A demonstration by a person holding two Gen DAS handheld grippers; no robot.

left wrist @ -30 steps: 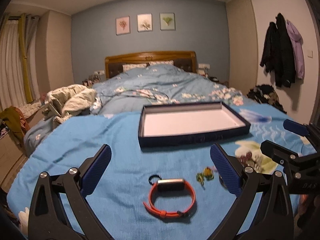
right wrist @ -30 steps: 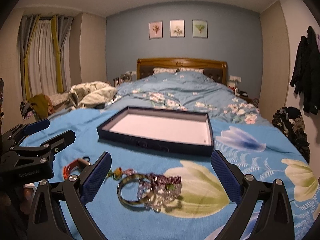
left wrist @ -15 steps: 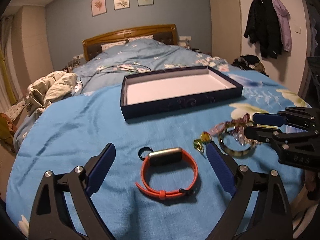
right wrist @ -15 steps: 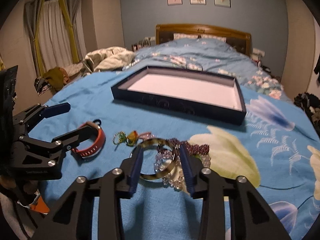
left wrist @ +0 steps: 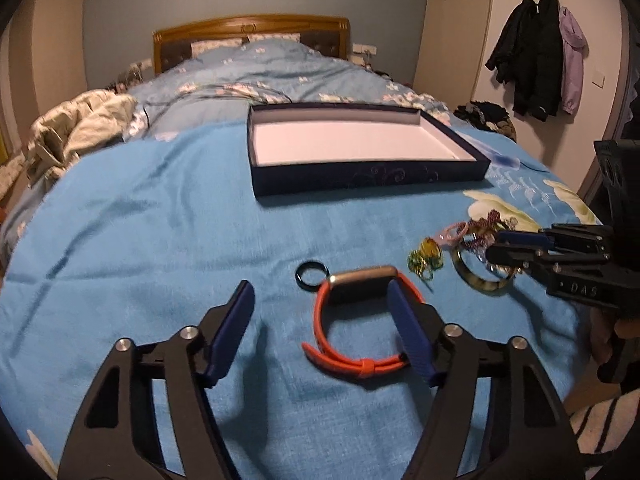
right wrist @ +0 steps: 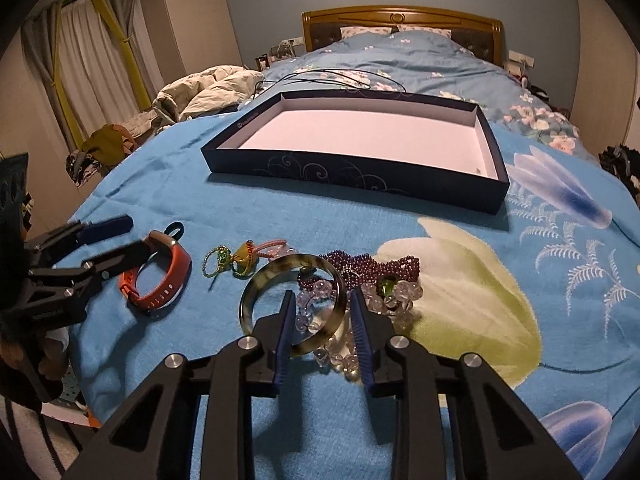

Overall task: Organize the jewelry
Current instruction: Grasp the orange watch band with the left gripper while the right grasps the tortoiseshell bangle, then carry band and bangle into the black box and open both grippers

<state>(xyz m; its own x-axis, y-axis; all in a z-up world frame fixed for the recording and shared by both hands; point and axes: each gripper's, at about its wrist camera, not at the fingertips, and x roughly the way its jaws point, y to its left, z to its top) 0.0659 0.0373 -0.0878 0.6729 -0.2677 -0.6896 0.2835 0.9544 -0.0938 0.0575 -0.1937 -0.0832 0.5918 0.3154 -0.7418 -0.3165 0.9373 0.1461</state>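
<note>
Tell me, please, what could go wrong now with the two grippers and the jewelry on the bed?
The right gripper, just closing on the bangle, may also catch the clear beads lying inside it. The left gripper, also closing, sits off-centre on the orange watch; it might slip.

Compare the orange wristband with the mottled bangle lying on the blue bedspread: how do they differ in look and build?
The orange wristband is a bright, single-colour strap with a metallic face and a buckle loop; the mottled bangle is one plain rigid ring, cream and dark. The wristband makes an uneven oval, the bangle a true circle. The wristband lies apart; the bangle overlaps clear beads. Both lie on the bedspread, outside the box.
</note>
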